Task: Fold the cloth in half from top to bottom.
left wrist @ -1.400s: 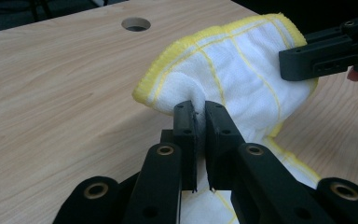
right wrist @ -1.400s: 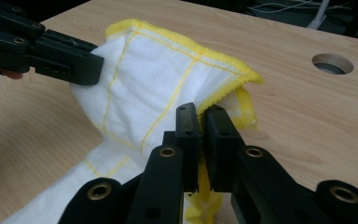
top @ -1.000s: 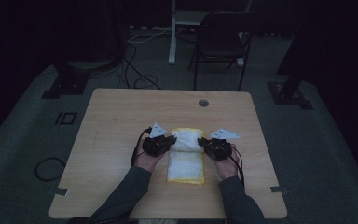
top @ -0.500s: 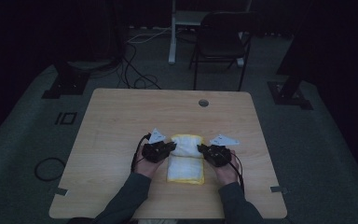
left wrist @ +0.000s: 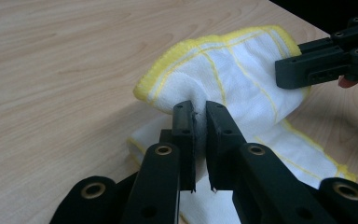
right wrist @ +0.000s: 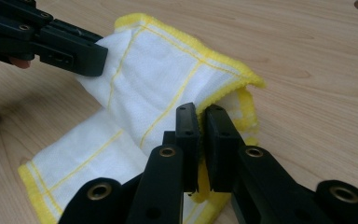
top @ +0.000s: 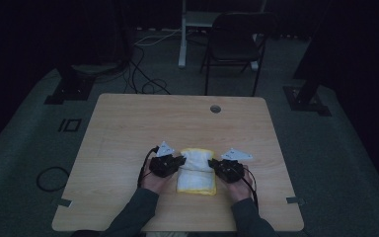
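Observation:
A white cloth with yellow edging [top: 196, 173] lies on the wooden table [top: 128, 128] near its front edge. Its far part is lifted and doubled back over the near part. My left gripper [top: 180, 162] is shut on the lifted fold's left side, and the pinch shows in the left gripper view [left wrist: 199, 116] with the cloth [left wrist: 242, 74] bulging beyond the jaws. My right gripper [top: 212, 164] is shut on the fold's right side, jaws pressed on the yellow hem [right wrist: 200, 116]. The cloth [right wrist: 158, 79] hangs between both grippers. Each gripper view also shows the other gripper across the fold.
A round cable hole [top: 215, 108] sits near the table's far edge. Behind the table stand a dark chair [top: 232, 44] and a white post, with cables on the floor [top: 143, 79]. Black stand bases flank the table.
Both hands have come toward the person and a little lower, drawing the cloth's far edge back over its near part. Both grips stay shut.

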Motion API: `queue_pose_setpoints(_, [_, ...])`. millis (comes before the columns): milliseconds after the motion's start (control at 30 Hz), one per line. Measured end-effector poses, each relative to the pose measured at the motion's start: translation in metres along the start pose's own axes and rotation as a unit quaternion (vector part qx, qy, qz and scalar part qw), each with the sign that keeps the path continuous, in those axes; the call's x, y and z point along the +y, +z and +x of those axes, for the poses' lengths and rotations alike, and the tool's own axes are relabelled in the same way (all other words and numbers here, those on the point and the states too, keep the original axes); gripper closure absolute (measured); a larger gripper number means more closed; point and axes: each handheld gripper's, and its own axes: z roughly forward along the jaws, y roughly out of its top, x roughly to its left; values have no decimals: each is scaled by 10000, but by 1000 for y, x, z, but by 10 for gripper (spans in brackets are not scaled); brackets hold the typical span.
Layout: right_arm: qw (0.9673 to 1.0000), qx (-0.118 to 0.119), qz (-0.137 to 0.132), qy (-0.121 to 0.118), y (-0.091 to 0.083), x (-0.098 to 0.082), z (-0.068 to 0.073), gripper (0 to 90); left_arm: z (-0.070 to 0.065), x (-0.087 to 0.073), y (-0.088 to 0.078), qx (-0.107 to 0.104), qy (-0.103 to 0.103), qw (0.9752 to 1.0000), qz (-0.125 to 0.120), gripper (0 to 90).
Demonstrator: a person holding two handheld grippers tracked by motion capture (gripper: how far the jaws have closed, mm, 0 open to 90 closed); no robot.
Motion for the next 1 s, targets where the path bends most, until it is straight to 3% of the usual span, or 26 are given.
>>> queue_pose_setpoints(267, [10000,5,81,-1,0,-6,3,850,4,0,-9,59,-98,9998,-151,809])
queue_pose_setpoints(533, [9999,17,98,-19,-2,-10,6,850,23,10,-10,312,-363,9985,-282,809])
queue_pose_setpoints(800, [9999,38,98,1,-2,-12,7,849,46,19,17,473,-569,9972,71,809])
queue_pose_setpoints(1000, [10000,64,68,-31,-4,-12,7,848,43,17,33,357,-403,9980,335,801])
